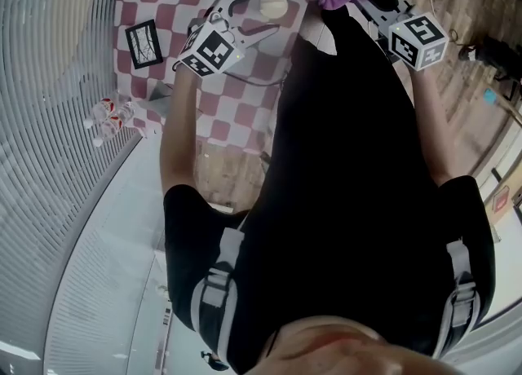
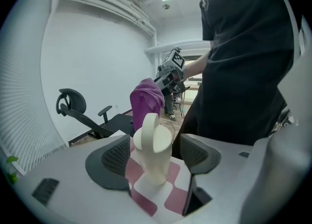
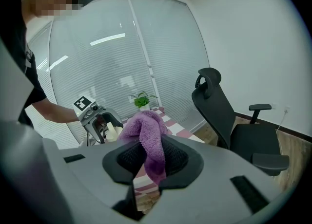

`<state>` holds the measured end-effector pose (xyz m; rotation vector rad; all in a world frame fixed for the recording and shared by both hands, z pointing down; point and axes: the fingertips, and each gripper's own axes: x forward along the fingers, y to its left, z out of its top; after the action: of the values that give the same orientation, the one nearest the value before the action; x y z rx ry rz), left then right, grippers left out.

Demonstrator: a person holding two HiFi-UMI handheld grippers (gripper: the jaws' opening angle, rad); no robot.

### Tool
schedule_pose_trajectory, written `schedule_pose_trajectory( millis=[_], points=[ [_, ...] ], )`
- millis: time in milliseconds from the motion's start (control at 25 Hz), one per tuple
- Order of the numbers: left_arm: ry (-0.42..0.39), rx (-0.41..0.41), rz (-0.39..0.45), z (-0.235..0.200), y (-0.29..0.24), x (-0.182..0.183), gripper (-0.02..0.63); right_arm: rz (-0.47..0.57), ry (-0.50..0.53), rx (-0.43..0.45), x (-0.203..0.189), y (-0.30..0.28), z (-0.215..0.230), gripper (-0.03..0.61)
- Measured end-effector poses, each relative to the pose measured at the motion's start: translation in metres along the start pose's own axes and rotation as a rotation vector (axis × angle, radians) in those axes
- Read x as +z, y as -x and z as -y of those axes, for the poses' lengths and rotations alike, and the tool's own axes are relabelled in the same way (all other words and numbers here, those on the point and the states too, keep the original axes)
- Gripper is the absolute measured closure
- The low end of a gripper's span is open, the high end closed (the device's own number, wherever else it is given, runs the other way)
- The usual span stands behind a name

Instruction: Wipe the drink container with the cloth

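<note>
- Cream-coloured drink container point(image 1: 273, 5), smooth plastic with a rounded loop on top, stands upright on the biggest thing in view. This is a table under a red-and-white checked cover point(image 1: 134, 6). The container is near the table's right edge, on the far side from the person.
- Standing at the near edge of the table is a person in a black short-sleeved top point(image 1: 351, 161), with one tool in each hand.
- A black mesh-backed office chair with armrests point(image 3: 219, 111) stands on a wooden floor point(image 1: 465, 6) off to the right of the table.
- The left gripper point(image 1: 266, 13), grey with a marker cube, reaches over the table. Its jaws stand wide apart on either side of the drink container. The right pad is clear of it and the left pad is just beside it, so the container is released.
- The right gripper point(image 3: 148, 157) is held to the right of the table edge, clenched on the cloth.
- A purple terry cloth point(image 3: 145, 125) bunches above those jaws and hangs down between them. It is to the right of the container and apart from it.
- A small black-framed card point(image 1: 145, 43) lies on the left part of the table.
- A small green potted plant point(image 3: 141, 101) stands at the table's far left corner.
</note>
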<state>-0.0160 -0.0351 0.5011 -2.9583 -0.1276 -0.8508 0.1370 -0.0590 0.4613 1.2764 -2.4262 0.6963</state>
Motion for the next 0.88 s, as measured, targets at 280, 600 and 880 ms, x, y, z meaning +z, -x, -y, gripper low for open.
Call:
schedule_pose_trajectory(
  millis=[280,600,880],
  points=[
    [-0.060,-0.113,-0.046,-0.002,-0.009,-0.001,0.302,-0.012,-0.016,-0.010,-0.002,-0.004,-0.001,0.480],
    [-0.114,-0.171,-0.074,0.004,-0.015,0.002,0.302,0.015,-0.045,-0.017,0.004,-0.008,0.000,0.480],
    [-0.134,-0.168,-0.076,0.001,-0.014,0.001,0.316,0.014,-0.043,-0.015,0.006,-0.015,0.001,0.480]
  ],
)
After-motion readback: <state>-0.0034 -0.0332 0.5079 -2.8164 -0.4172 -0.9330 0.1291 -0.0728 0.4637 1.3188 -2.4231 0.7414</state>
